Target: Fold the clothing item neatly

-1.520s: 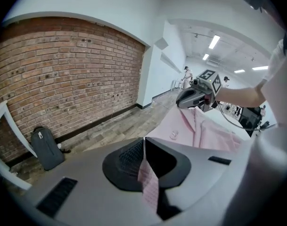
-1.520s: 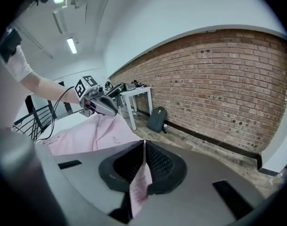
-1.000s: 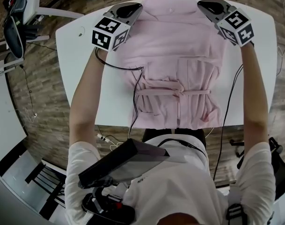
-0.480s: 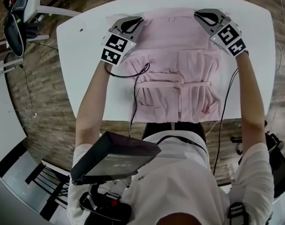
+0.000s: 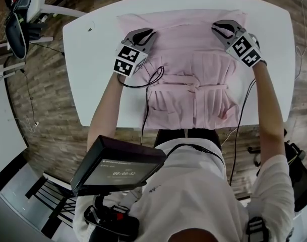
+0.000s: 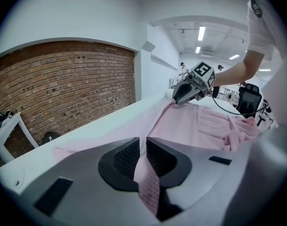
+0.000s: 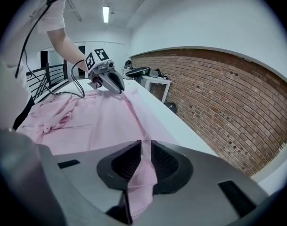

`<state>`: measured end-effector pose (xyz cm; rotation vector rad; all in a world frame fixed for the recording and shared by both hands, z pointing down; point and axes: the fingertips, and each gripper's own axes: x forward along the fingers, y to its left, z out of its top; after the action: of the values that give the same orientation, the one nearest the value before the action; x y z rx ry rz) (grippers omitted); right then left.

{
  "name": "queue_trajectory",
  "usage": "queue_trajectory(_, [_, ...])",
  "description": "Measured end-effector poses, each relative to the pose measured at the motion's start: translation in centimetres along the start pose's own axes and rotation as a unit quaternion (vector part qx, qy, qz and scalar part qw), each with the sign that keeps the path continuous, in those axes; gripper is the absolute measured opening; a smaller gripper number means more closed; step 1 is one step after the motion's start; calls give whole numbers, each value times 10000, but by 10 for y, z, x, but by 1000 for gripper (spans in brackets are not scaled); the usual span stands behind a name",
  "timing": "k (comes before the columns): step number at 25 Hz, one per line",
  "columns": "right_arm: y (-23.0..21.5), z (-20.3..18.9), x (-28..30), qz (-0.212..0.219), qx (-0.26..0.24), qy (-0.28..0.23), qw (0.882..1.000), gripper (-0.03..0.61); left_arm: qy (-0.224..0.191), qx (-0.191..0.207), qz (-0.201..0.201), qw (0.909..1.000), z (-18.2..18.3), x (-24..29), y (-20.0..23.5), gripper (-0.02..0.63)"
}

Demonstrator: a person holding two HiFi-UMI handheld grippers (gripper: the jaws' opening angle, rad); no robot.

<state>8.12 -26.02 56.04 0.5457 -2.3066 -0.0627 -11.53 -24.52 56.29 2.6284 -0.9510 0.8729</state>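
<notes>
A white table stands on a brown wooden floor. A black box with a screen sits just off the table's near edge, over the floor. A red brick wall stands past the table's far side, and long lights shine high above the table.
</notes>
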Motion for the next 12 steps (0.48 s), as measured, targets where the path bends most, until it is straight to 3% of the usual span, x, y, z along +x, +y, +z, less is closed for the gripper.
queue_trajectory(7, [5, -30, -15, 73, 98, 414, 9991, 80, 430, -78, -200, 9988, -25, -10, -3, 51])
queue_trajectory(9, [0, -33, -21, -1, 315, 348, 9989, 80, 491, -184, -188, 9985, -31, -19, 2, 52])
queue_trajectory(12, [-12, -24, -30, -140, 873, -28, 9961, 80, 271, -660, -18, 9975, -23, -30, 17, 55])
